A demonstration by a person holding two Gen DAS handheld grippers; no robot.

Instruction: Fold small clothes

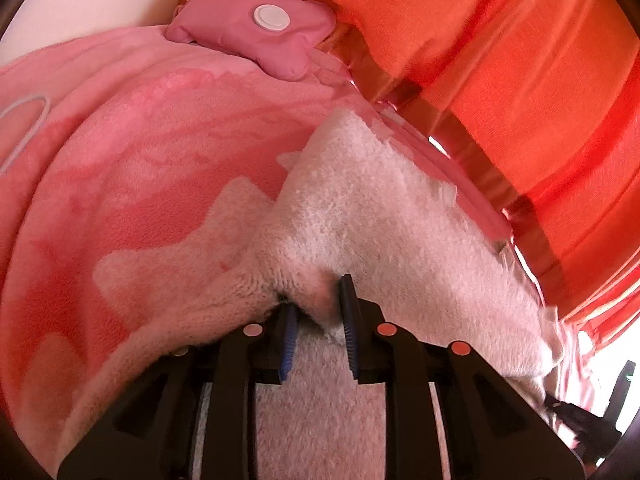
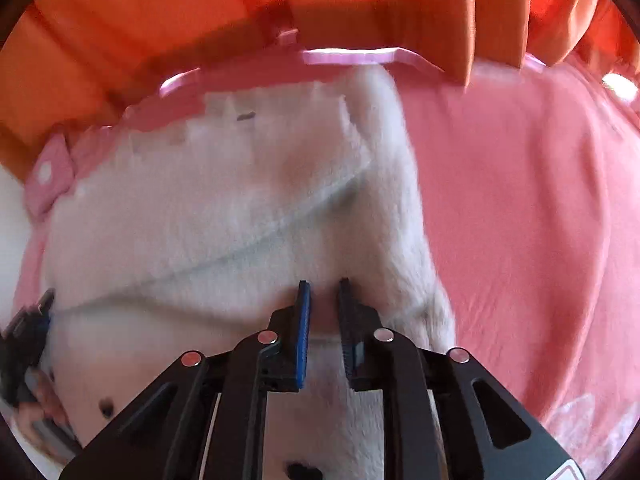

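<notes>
Two handheld grippers, left gripper and right gripper: black angular plastic frames, blue ribbed pads on slim fingers, round silvery fasteners (tinted pink by the light) on the linkages.

- 1 white fleece garment
- 1 pink blanket
- 1 pink pouch with white button
- 2 hand-held grippers: left, right
- orange curtain: 1

White fleece garment, pink blanket, orange curtain
</notes>
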